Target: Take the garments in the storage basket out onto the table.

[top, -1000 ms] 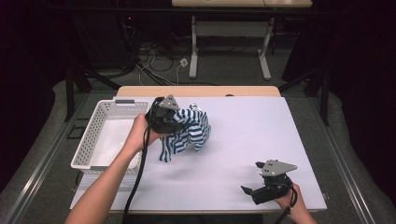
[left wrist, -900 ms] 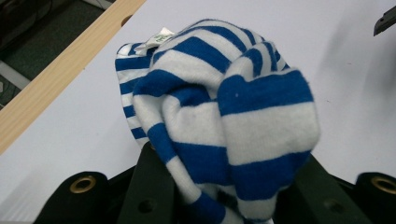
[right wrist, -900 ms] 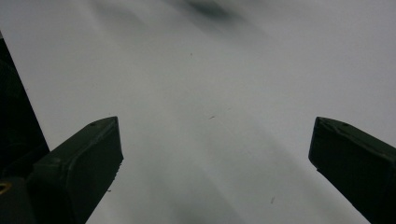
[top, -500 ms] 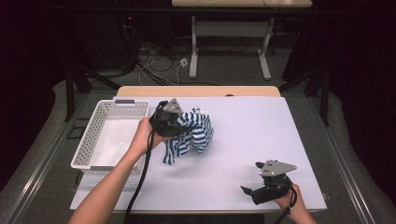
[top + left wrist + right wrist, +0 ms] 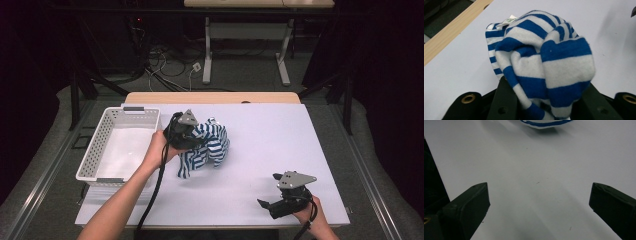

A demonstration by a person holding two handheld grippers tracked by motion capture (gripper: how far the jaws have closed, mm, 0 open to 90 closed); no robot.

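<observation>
left tongs [image 5: 192, 141]: clamped on a bunched wad of the striped garment [image 5: 207, 145]; in the left gripper view the blue-and-white fabric [image 5: 544, 62] is seen bulging up between both jaws.
right tongs [image 5: 270, 205]: jaws spread wide, nothing held; parked low over the white tabletop [image 5: 270, 145] at the near right, well apart from the garment.
garment location: mid-left of tabletop, just beside the white basket [image 5: 122, 112]; partly lifted, lower folds seemingly draped onto the surface.
handling: judged light, soft, floppy; no fragility; shape will not be kept, loose ends will trail and may snag on the basket rim.
grip point: a thick gathered fold is best taken, as now; a single thin layer would likely slip out.
change vs earlier frame: garment and left hand are shifted toward the basket and slightly lowered; bundle looks more compact; right tongs unmoved.
</observation>
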